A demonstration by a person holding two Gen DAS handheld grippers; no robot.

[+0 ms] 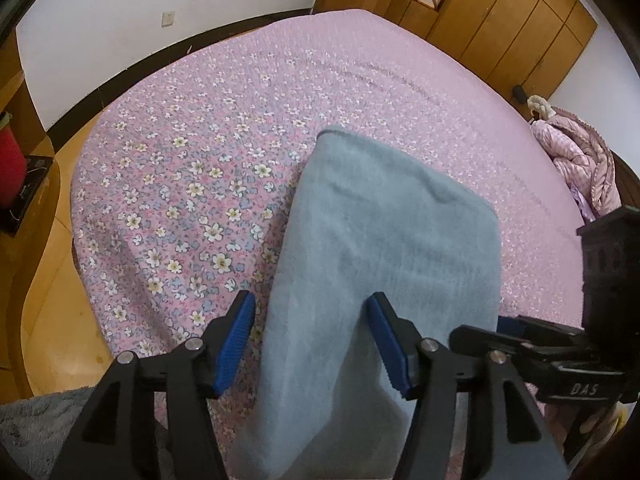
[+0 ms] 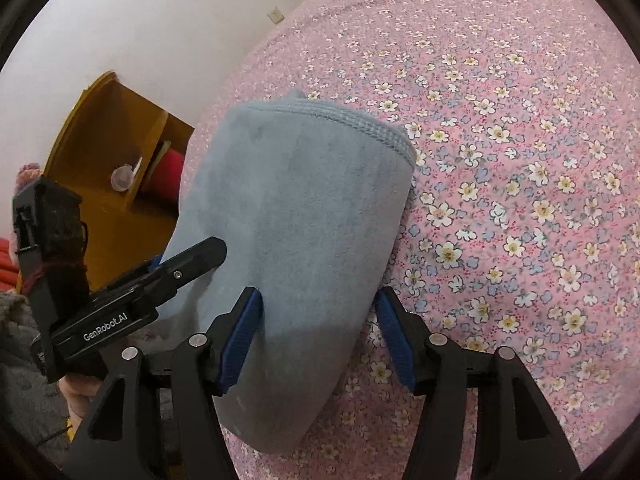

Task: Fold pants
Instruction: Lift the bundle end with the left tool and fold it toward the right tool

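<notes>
Blue-padded fingers (image 1: 240,344) of the left gripper (image 1: 314,344) stand apart, straddling one long edge of the folded pants (image 1: 384,248); the right-hand pad sits on top of the fabric, the left-hand pad clear of it over the bedspread (image 1: 180,168), nothing pinched. Right gripper (image 2: 320,336) likewise spread: one pad against the cloth's upper face, the other just off its edge above the flowered spread, no grip. Pants are grey-blue fleece, folded into a thick oblong lying flat on the pink floral bedspread, ribbed waistband (image 2: 360,124) at the far end. Each gripper shows at the edge of the other's view, both at the near end of the bundle. Wooden wardrobe (image 1: 500,20) beyond the bed; pink quilted jacket (image 1: 580,160) at the far right corner.
</notes>
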